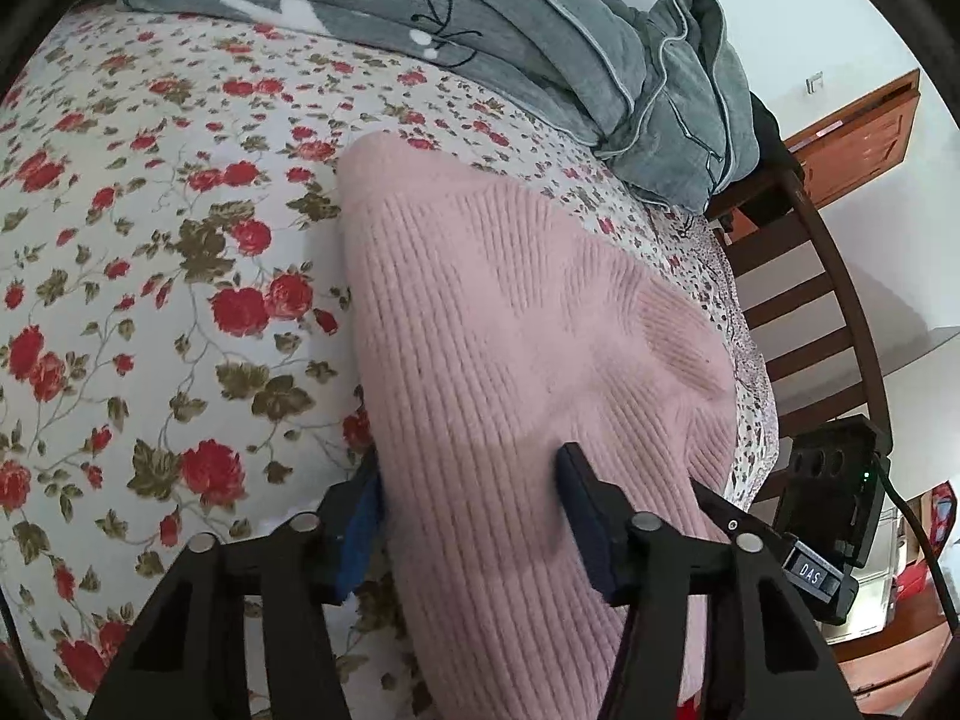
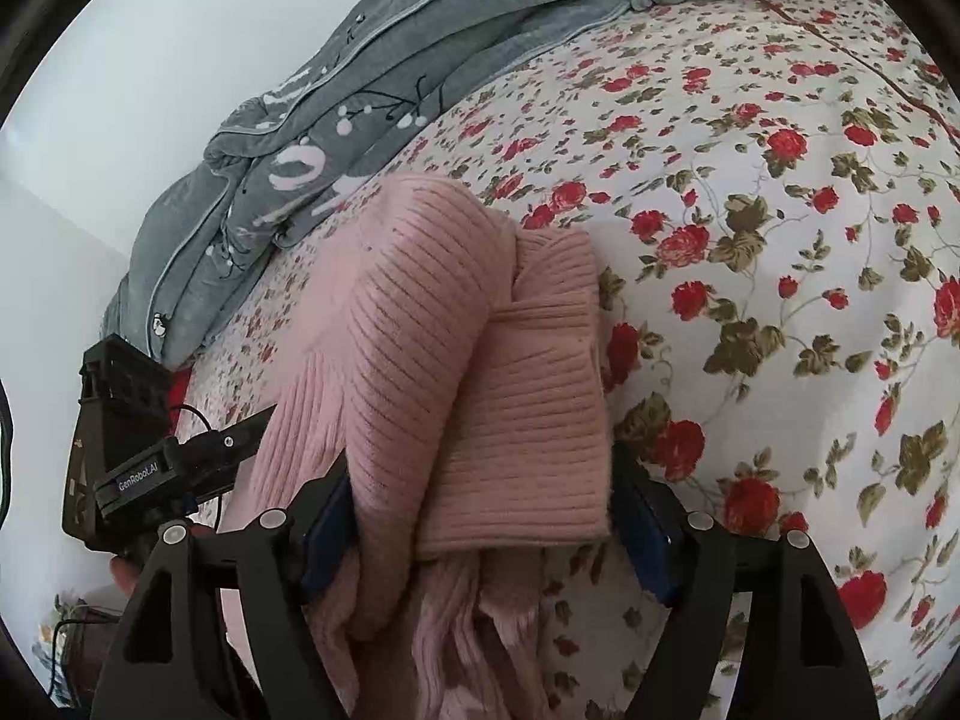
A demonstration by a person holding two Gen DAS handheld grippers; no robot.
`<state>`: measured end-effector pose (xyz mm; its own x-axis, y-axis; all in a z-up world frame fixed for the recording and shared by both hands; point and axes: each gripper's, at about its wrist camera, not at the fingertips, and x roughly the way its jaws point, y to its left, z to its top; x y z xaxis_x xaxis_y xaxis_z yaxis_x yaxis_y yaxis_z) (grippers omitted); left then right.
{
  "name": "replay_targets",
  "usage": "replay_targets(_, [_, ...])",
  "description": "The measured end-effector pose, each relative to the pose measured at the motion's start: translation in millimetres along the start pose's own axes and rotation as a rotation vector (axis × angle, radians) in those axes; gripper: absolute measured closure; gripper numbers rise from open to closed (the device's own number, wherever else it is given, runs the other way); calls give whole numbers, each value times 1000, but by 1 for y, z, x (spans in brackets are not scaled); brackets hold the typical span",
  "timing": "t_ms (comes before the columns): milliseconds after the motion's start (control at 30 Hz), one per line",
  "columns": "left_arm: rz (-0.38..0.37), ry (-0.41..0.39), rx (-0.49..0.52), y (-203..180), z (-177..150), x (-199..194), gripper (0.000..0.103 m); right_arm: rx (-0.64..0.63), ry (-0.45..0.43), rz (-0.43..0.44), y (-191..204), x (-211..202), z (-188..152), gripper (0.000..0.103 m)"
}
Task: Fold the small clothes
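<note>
A pink ribbed knit sweater (image 1: 510, 330) lies bunched on a floral bedsheet (image 1: 150, 270). My left gripper (image 1: 474, 498) has its jaws wide apart with a thick fold of the sweater between them; the fingers straddle the cloth. In the right wrist view the sweater (image 2: 432, 360) is folded over itself, and my right gripper (image 2: 486, 516) stands with jaws wide apart on either side of the folded cuff end. The other gripper's body shows at the left of the right wrist view (image 2: 138, 468) and at the right of the left wrist view (image 1: 834, 510).
A grey blanket (image 1: 540, 30) with white print is heaped along the far side of the bed, also in the right wrist view (image 2: 360, 90). A dark wooden chair (image 1: 804, 300) stands by the bed edge. A wooden door (image 1: 858, 138) is behind it.
</note>
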<state>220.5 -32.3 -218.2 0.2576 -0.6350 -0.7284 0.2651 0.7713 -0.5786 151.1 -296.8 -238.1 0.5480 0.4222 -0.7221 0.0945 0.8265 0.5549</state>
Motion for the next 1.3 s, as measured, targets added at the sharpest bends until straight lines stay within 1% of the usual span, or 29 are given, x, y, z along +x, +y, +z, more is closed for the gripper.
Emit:
replay_targets(33, [1, -6, 3, -2, 0, -1, 59, -4, -2, 23, 1, 1, 0, 50])
replay_targets(67, [6, -14, 10, -4, 0, -4, 61, 6, 8, 65, 0, 2, 1, 53])
replay_targets(133, [8, -26, 25, -8, -1, -9, 65, 28, -12, 76, -1, 0, 1, 61])
replay_targets(200, [-2, -34, 34, -12, 0, -15, 67, 33, -38, 74, 1, -4, 0, 64])
replay_targets(233, [-22, -46, 32, -13, 1, -21, 68, 28, -53, 71, 4, -8, 0, 66])
replay_targets(300, [-46, -60, 32, -14, 3, -33, 68, -7, -81, 53, 16, -15, -1, 67])
replay_targets(333, [-44, -69, 34, -14, 3, -38, 68, -21, -90, 53, 22, -18, -1, 68])
replay_targets(433, [-18, -115, 34, -10, 10, -63, 68, -37, -101, 93, 41, -17, 5, 68])
replay_targets(533, [8, -139, 14, 2, 18, -84, 68, -58, -102, 137, 66, -5, 16, 68])
replay_targets(667, [86, -181, 2, 22, 37, -113, 67, -97, -99, 186, 99, 20, 30, 68])
replay_targets(767, [122, -196, -17, 43, 50, -124, 67, -121, -80, 214, 120, 44, 39, 68])
replay_targets(867, [141, -199, -47, 68, 59, -123, 67, -119, -55, 238, 131, 71, 47, 68])
replay_targets(933, [151, -189, -67, 84, 66, -115, 67, -131, -38, 227, 136, 92, 53, 68])
replay_targets(1000, [161, -173, -87, 99, 72, -104, 66, -150, -27, 197, 140, 110, 56, 68])
replay_targets(1033, [164, -163, -101, 108, 74, -97, 66, -162, -22, 175, 140, 118, 57, 68])
replay_targets(1100, [174, -142, -120, 118, 74, -83, 64, -193, 0, 103, 139, 136, 57, 66])
replay_targets(1133, [176, -136, -122, 123, 73, -76, 61, -197, 10, 84, 134, 141, 56, 63])
replay_targets(1167, [175, -139, -115, 124, 72, -75, 58, -194, 10, 85, 129, 142, 55, 59])
replay_targets(1200, [171, -145, -95, 123, 71, -75, 54, -186, 2, 90, 123, 140, 55, 56])
replay_targets(1233, [172, -146, -82, 122, 71, -76, 52, -182, -1, 79, 120, 137, 56, 50])
replay_targets(1267, [178, -148, -62, 121, 70, -77, 51, -178, -9, 62, 117, 131, 57, 46])
replay_targets(1300, [184, -149, -55, 120, 68, -80, 48, -174, -19, 50, 115, 123, 58, 46])
